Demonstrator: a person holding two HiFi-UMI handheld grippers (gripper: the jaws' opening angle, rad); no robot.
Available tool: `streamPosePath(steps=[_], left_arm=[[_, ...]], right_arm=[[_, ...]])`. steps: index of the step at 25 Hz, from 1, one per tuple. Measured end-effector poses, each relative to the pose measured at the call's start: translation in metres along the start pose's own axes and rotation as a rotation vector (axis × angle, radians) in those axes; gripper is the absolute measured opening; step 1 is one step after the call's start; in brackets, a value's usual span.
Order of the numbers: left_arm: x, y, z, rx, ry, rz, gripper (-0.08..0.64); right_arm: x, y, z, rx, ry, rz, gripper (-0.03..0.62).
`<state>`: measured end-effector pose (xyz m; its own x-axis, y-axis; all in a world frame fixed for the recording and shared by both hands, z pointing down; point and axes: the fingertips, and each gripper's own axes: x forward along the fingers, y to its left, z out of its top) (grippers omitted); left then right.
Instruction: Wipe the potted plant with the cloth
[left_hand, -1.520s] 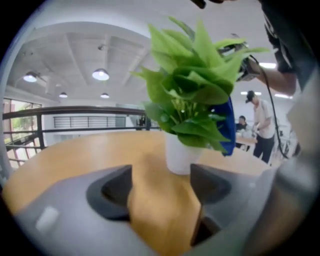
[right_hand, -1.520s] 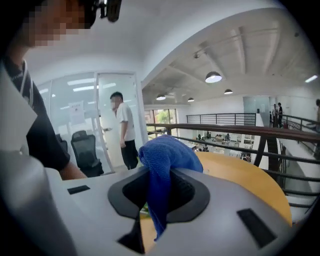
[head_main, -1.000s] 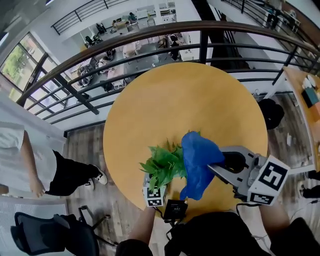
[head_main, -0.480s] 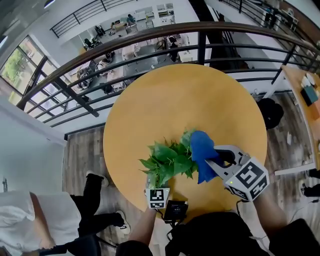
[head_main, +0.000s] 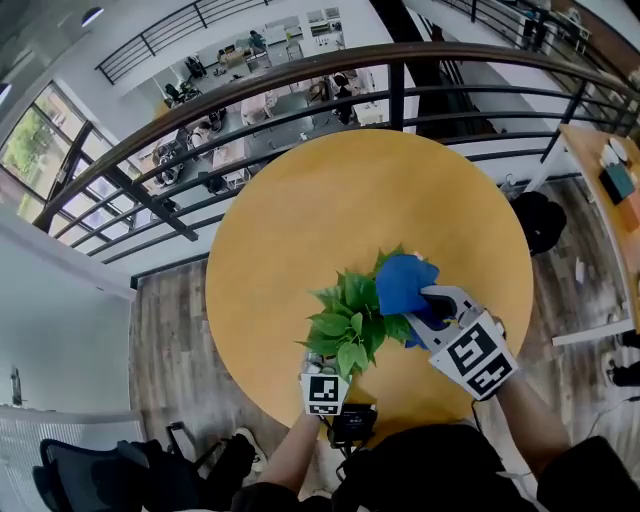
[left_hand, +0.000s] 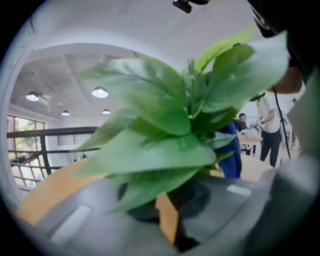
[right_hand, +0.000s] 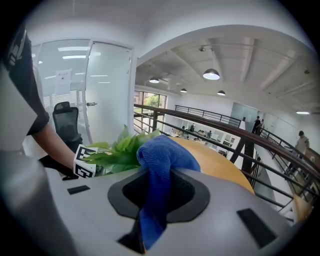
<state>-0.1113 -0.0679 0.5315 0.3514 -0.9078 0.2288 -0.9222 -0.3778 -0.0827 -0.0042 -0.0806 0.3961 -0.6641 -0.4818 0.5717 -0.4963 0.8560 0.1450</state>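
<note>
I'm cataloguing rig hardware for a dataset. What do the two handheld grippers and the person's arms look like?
The left gripper and right gripper have light grey plastic bodies with a black recess round the jaws. Each carries a white cube printed with black square markers, left cube and right cube. The person wears a black short-sleeved top; the forearms are bare.

**Black Top, Grey Grippers**

Wearing a black short-sleeved top (head_main: 430, 470), filling 6 o'clock. Showing pale grey shells: left gripper (head_main: 322, 378) at 6 o'clock, right gripper (head_main: 428, 305) at 4 o'clock, each bearing a white cube printed with black square markers.
</note>
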Motion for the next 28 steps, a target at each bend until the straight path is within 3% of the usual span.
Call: streamPosePath(steps=[4,9,12,16,20,22,25,28], left_arm=[[0.008,-0.004,0.014,0.015,-0.018,-0.015,0.002],[0.014,-0.002,0.032,0.014,-0.057,-0.018,0.003],[0.013,-0.004,0.037,0.01,-0.068,-0.02,0.003],[0.008,-0.004,0.039,0.009,-0.071,-0.018,0.003],[0.0,-0.004,0.041,0.008,-0.075,-0.008,0.003],[-0.004,-0.003,0.043,0.007,-0.079,-0.003,0.003],[-0.006,-0.003,0.046,0.014,-0.079,0.0,0.003],[-0.006,-0.003,0.047,0.019,-0.081,0.003,0.002]], right_arm=[[0.007,0.013,0.004,-0.078,0.012,0.037,0.074],[-0.009,0.01,0.028,0.034,-0.109,0.1,0.074],[-0.034,-0.006,0.053,0.068,-0.197,0.065,0.074],[-0.067,-0.025,0.086,0.011,-0.271,-0.034,0.074],[-0.069,-0.034,0.072,-0.072,-0.16,-0.147,0.074],[-0.043,-0.022,0.048,-0.069,-0.089,-0.099,0.074],[-0.005,0.019,0.02,-0.02,-0.03,0.068,0.074],[-0.002,0.056,0.031,-0.035,-0.059,0.169,0.074]])
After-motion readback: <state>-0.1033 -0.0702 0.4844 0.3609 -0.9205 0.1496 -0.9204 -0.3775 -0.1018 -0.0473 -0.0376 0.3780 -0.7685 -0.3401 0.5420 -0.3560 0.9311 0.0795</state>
